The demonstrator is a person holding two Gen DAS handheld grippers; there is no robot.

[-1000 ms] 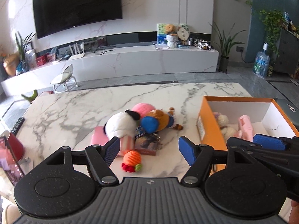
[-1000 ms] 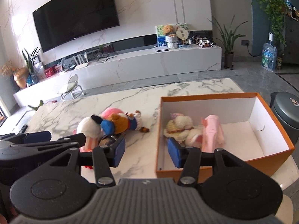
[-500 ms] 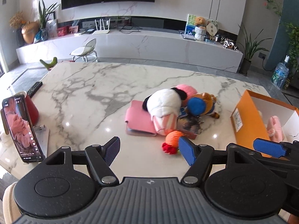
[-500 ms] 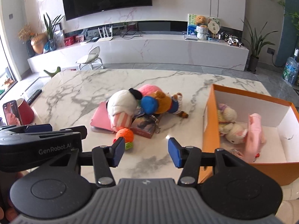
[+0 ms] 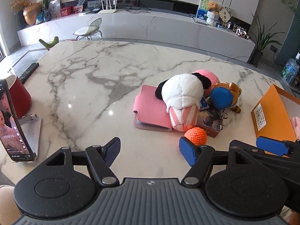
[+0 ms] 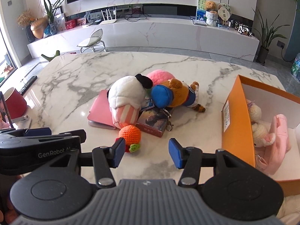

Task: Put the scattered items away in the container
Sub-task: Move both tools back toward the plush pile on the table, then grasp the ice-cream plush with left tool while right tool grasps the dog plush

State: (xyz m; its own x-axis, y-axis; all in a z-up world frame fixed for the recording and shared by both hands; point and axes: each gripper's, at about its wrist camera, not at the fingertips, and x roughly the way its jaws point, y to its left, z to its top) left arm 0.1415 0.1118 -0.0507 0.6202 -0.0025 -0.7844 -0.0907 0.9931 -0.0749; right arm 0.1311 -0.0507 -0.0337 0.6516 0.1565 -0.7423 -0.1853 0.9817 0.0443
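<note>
We have swung both tongs leftward and down over the last second, away from the orange box (image 6: 236, 112) and onto the pile of scattered things in the middle of the marble bench (image 5: 90, 86); a second ago the box filled the right-hand view, and now it sits at the right edge of both views. The left tongs (image 5: 148, 152) stand released, jaws wide with nothing between them, and the right tongs (image 6: 146, 151) are likewise released and empty, a little narrower. The crocheted orange ball (image 6: 130, 133) lies nearest us, just beyond the right tongs' left pad, touching the popcorn plush (image 6: 126, 101), which leans on the pink wallet (image 5: 150, 112). The small picture box (image 6: 152, 121) with its keyring clip sits right of the ball, under the bear plush in a blue cap (image 6: 172, 95). Inside the orange box rest a cream knitted doll (image 6: 259, 129) and a pink plush (image 6: 280, 140), so we judge the tidying partly done, with the orange ball the likely next pick.
</note>
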